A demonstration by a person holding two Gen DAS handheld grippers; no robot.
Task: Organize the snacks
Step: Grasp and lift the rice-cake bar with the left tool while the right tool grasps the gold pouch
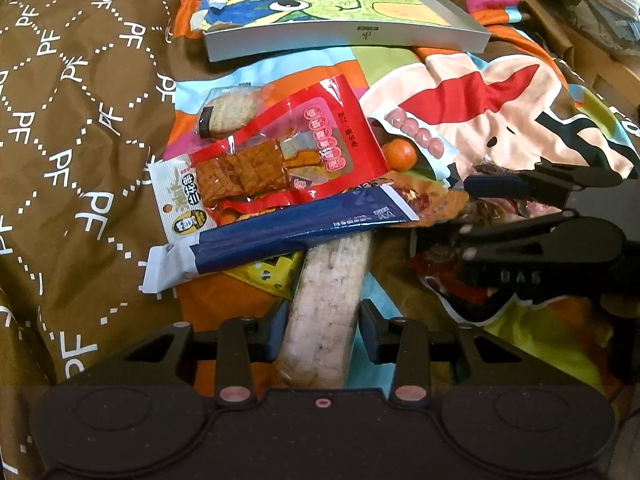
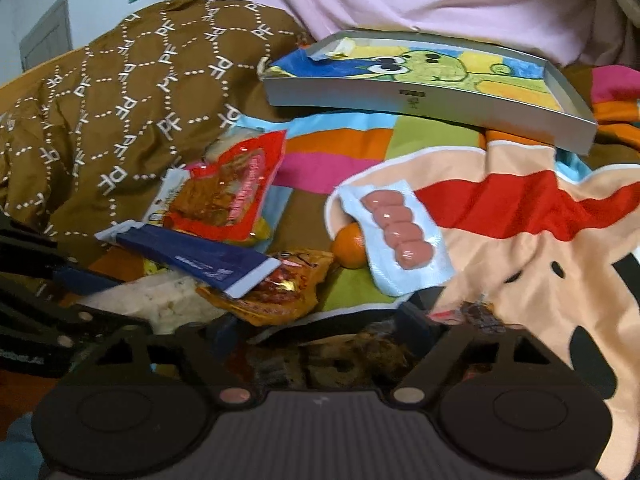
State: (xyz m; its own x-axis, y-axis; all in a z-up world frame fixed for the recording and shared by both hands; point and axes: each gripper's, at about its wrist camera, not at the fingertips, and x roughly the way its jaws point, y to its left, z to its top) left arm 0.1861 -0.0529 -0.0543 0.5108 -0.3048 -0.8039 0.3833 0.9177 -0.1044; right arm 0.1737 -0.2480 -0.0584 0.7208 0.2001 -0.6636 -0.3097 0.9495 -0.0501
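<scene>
Your left gripper (image 1: 324, 332) straddles the rice-cracker pack (image 1: 326, 312), fingers apart, ready to lift it toward the tray (image 1: 344, 40) at upper centre; I cannot tell your right gripper's (image 2: 324, 332) state.

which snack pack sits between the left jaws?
The long clear pack of pale rice crackers, lying lengthwise between the left gripper jaws. The navy-blue pack and red tofu pack lie farther out, stacked over its far end.

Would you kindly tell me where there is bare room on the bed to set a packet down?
Free: the tray, nearly empty inside, and the striped blanket between tray and red packet. The brown quilt beside the pile is bare too. Crowded: the overlapping heap around the blue packet and orange.
</scene>
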